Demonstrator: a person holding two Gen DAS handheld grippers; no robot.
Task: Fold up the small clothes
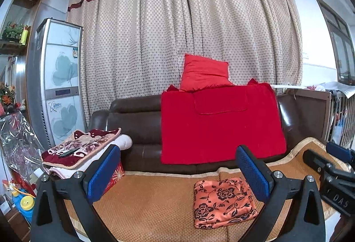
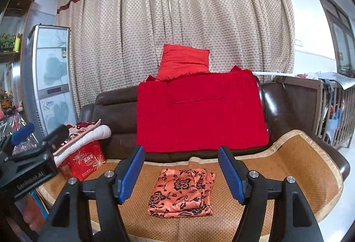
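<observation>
On the woven mat (image 2: 288,166) covering the sofa seat, the orange floral garment (image 2: 182,192) lies folded while the left gripper (image 1: 177,173) and right gripper (image 2: 180,173) hover above, both spread apart and empty, so a careless brush could undo its layers.

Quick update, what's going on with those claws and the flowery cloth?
Both jaws open, empty. Left gripper, right gripper clear of orange floral cloth, folded on mat. Nothing in the way.

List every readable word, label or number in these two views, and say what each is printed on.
"GenRobot.AI": body of the left claw, seen in the right wrist view.
"DAS": partial lettering on the right claw, seen in the left wrist view.
Red box: printing too small to read.
Tall cabinet: logo and sticker too blurred to read.
</observation>
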